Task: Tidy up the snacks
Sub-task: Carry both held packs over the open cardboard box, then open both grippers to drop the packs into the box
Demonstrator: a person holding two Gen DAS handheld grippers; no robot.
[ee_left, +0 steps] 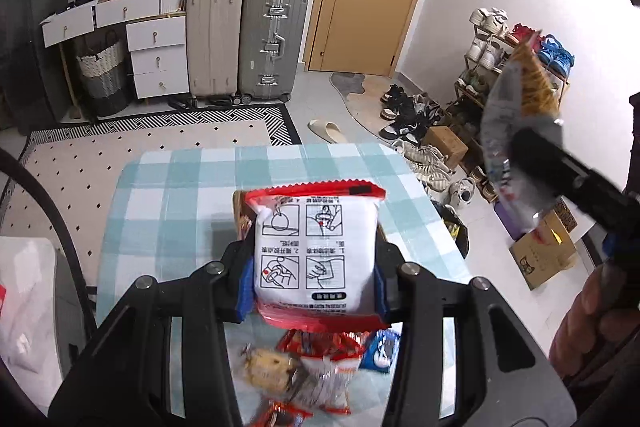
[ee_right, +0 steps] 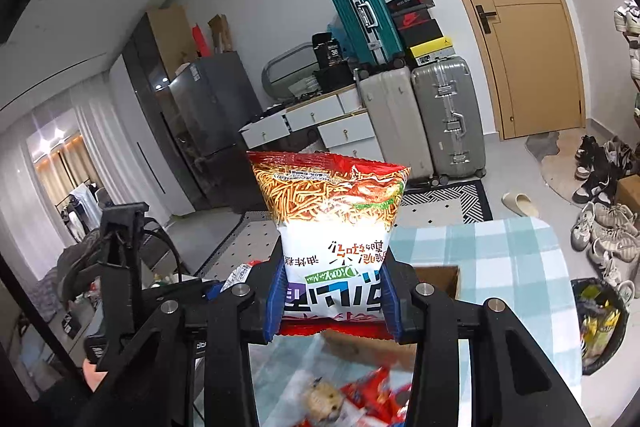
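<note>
Gripping two snack packets (ee_left: 316, 255) (ee_right: 332, 223), one per claw (ee_left: 316, 301) (ee_right: 334, 307)

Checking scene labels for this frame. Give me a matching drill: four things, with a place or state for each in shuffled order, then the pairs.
Things:
1. white packet with four instruction drawings
2. noodle snack bag
3. loose snack pile
4. cardboard box

Places or states:
A. lying on the checked tablecloth below the grippers
B. clamped in the right gripper
C. standing open on the table, behind the held bag
D. clamped in the left gripper

Pairs: 1-D, 2-B, 3-A, 4-C
</note>
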